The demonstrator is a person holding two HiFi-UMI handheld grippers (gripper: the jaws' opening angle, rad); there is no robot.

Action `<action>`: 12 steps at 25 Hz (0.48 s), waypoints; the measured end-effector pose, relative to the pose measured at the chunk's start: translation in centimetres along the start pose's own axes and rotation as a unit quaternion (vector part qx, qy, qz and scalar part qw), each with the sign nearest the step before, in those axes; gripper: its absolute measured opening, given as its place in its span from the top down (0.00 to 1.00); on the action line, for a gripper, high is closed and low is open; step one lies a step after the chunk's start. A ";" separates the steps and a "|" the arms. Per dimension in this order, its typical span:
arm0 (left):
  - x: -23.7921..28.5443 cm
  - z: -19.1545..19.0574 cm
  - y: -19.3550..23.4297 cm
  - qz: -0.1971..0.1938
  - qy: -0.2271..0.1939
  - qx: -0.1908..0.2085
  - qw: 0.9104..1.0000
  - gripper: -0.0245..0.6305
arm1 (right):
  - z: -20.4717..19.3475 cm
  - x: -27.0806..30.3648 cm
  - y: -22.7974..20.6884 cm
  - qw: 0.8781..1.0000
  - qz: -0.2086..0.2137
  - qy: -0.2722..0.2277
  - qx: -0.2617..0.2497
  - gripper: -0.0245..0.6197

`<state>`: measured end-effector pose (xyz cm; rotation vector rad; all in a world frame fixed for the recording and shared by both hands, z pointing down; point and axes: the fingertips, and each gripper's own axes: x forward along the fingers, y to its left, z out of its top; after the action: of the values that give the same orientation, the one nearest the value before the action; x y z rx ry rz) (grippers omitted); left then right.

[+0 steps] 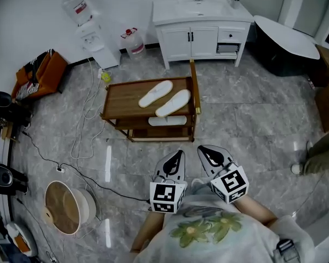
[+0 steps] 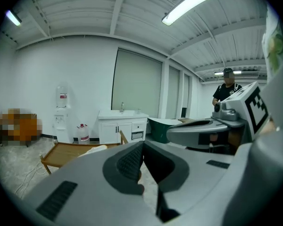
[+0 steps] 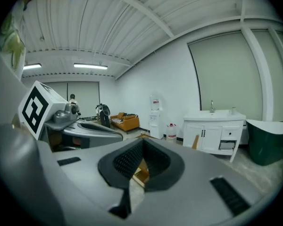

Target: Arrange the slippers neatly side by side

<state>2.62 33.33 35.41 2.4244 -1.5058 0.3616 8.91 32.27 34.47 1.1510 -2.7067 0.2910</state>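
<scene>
While the two white slippers (image 1: 173, 103) lie side by side atop the wooden rack (image 1: 123, 98), apparently already aligned though far off, I hold my left gripper (image 1: 177, 156) and right gripper (image 1: 205, 151) closed and empty near my body, so little seems left.

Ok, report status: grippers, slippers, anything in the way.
Left gripper, right gripper shut, empty, near body. Two slippers side by side atop wooden rack; third slipper on lower shelf. Nothing between grippers and rack.
</scene>
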 end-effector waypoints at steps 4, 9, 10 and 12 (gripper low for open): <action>0.6 0.1 0.0 -0.006 0.003 0.002 1.000 0.94 | -0.2 0.9 -0.7 1.000 0.010 0.007 0.001 0.95; 1.2 0.2 1.2 -0.005 0.010 -0.008 1.000 0.94 | 0.3 2.1 -0.6 1.000 0.020 0.009 0.002 0.95; 1.4 0.2 1.5 -0.005 0.011 -0.009 1.000 0.94 | 0.3 2.5 -0.7 1.000 0.022 0.010 0.005 0.95; 2.1 0.2 2.1 -0.007 0.013 -0.013 1.000 0.94 | 0.2 3.3 -0.8 1.000 0.025 0.011 0.006 0.95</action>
<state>1.62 30.58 36.10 2.3993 -1.4736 0.3670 7.24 29.39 35.17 1.0778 -2.7207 0.3273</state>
